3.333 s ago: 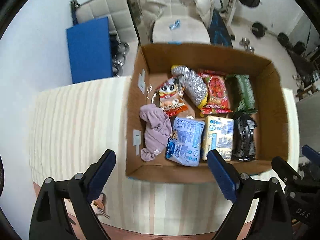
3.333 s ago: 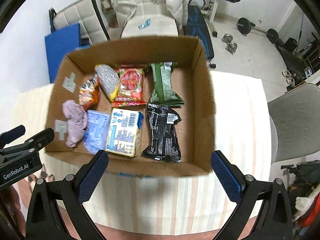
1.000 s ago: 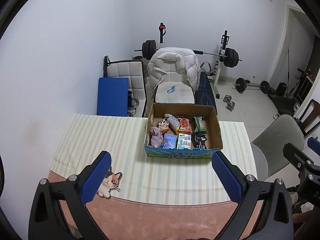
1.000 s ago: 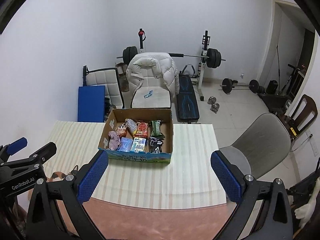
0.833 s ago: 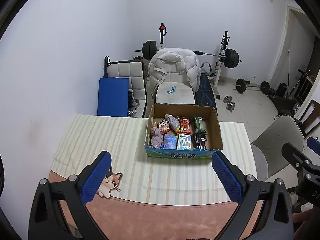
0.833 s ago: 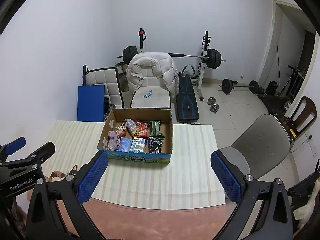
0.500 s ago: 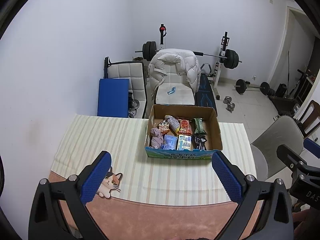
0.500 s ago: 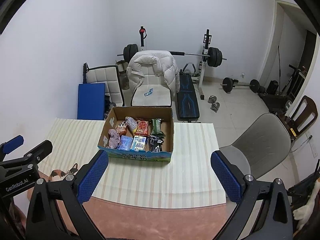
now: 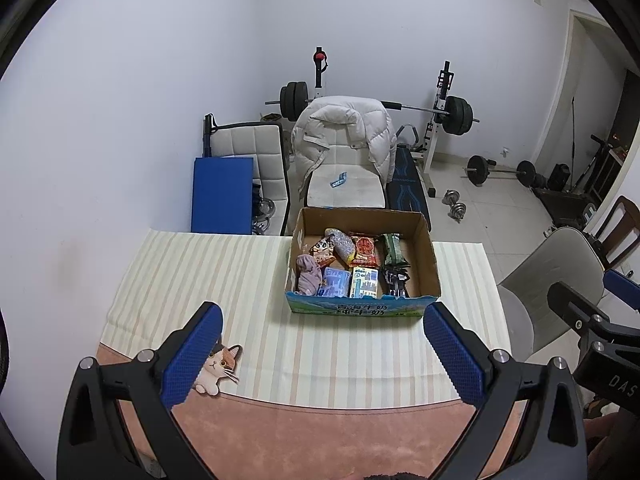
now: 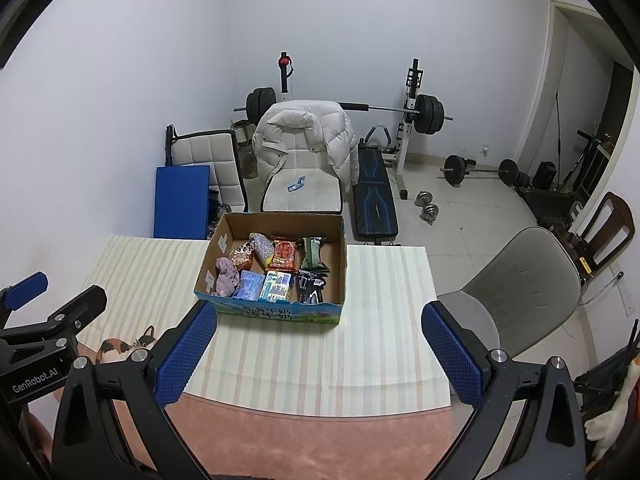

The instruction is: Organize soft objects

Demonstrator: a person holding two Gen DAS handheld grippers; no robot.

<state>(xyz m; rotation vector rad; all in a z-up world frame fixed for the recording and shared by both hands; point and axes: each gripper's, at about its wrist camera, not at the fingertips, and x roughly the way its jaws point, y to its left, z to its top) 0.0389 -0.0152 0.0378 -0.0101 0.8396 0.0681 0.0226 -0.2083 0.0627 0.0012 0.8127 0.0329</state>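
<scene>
A cardboard box (image 9: 428,264) stands at the far edge of a striped tablecloth (image 9: 192,280); it also shows in the right wrist view (image 10: 342,268). Inside lie a mauve cloth (image 9: 309,278), several snack packets, a blue pack (image 9: 335,282) and a black packet (image 9: 394,280). My left gripper (image 9: 322,354) is open and empty, held high and well back from the box. My right gripper (image 10: 318,354) is open and empty, likewise far back.
A cat-shaped mat (image 9: 218,364) lies at the table's near left corner. A white chair with a puffy jacket (image 9: 340,136) stands behind the table, a grey chair (image 10: 516,280) at the right. A weight bench and barbells (image 10: 424,114) fill the back.
Both grippers pulled up and far back from just above the box 3.3 s ago. Over the last second the view has barely shifted. Both stay open.
</scene>
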